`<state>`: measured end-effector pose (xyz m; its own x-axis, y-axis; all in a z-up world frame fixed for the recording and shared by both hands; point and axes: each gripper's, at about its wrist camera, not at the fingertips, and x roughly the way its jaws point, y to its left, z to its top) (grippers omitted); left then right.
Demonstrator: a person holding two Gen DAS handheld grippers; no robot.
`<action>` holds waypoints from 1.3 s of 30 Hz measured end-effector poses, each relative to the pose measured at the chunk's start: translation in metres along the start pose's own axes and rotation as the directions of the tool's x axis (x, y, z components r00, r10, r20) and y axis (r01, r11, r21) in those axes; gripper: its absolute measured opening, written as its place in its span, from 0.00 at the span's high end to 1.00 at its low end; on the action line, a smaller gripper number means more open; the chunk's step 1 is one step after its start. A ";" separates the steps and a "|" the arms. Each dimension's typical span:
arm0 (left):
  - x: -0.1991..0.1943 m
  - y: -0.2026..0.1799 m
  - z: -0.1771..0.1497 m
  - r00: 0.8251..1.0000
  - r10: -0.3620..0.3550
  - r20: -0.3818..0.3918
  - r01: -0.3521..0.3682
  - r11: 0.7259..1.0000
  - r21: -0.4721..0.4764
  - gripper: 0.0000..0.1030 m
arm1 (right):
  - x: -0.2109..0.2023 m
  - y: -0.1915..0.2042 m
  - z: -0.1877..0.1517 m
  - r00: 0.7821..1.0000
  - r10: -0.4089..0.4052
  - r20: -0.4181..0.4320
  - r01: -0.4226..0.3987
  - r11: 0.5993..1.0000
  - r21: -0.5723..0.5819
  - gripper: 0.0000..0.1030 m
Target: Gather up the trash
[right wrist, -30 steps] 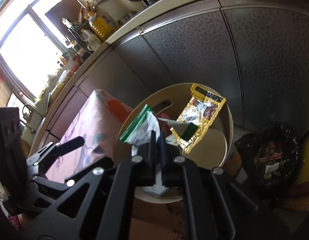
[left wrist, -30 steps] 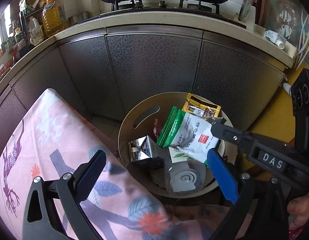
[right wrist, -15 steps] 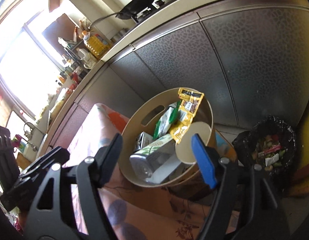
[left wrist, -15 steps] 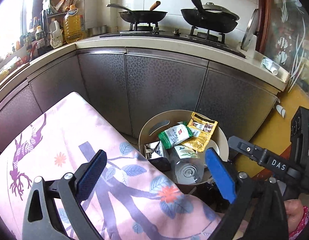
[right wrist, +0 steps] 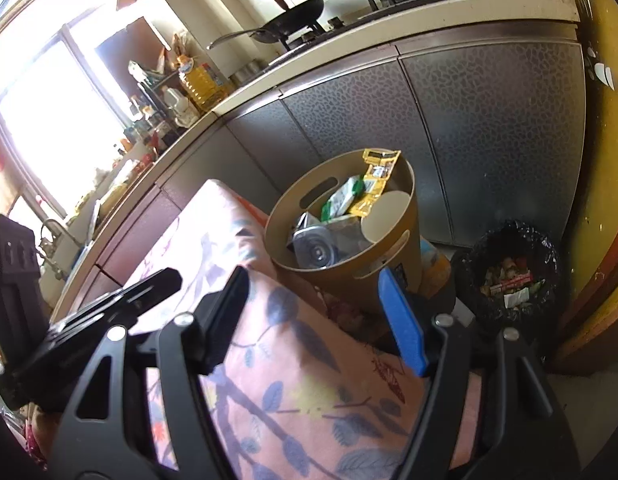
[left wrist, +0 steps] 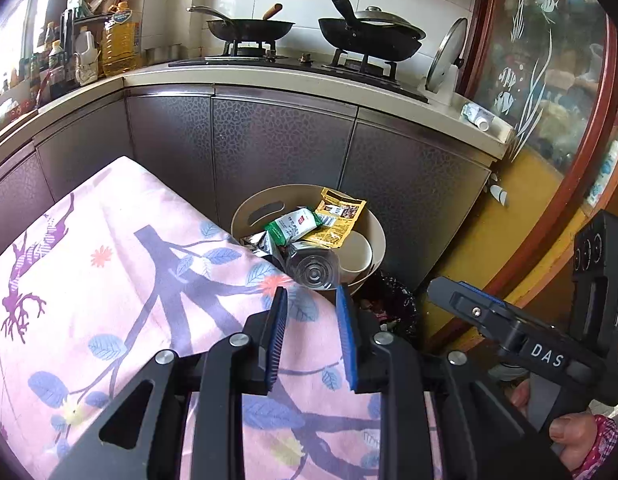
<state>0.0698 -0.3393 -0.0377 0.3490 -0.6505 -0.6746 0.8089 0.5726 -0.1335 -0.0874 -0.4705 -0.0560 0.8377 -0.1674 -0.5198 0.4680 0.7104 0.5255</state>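
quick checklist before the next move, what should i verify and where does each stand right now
1. Right gripper empty, jaws wide apart: ok.
2. Left gripper empty, jaws part closed with a gap: ok.
3. Green-and-white packet rests inside the beige bin: ok.
4. Yellow packet stays in the bin, though it leans on the rim: ok.
5. More trash left on the floral cloth: cannot tell, part of it is hidden.
6. Room left in the bin: not ok, nearly full.

Left tongs (left wrist: 312, 334) narrowly parted and empty; right tongs (right wrist: 315, 312) spread wide, likewise empty.
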 end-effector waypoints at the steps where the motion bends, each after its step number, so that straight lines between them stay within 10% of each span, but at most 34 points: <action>1: -0.008 0.002 -0.003 1.000 0.006 0.010 -0.006 1.000 -0.001 0.78 | -0.005 0.005 -0.003 1.000 0.001 0.004 -0.001 1.000 -0.009 0.36; 16: -0.088 0.053 -0.052 0.979 0.195 0.062 -0.189 0.978 -0.089 0.76 | -0.020 0.099 -0.048 0.998 0.055 -0.035 -0.060 0.983 -0.173 0.36; 23: -0.118 0.071 -0.066 0.948 0.268 0.171 -0.241 0.957 -0.160 0.22 | -0.021 0.127 -0.061 0.997 0.061 -0.041 -0.069 0.970 -0.234 0.31; 39: -0.133 0.067 -0.063 0.916 0.352 0.191 -0.325 0.932 -0.160 0.06 | -0.036 0.130 -0.061 0.998 0.056 -0.020 -0.060 0.973 -0.224 0.26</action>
<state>0.0477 -0.1827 -0.0026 0.6954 -0.4896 -0.5260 0.5646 0.8251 -0.0217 -0.0739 -0.3306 -0.0104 0.8569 -0.1130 -0.5029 0.3422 0.8544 0.3911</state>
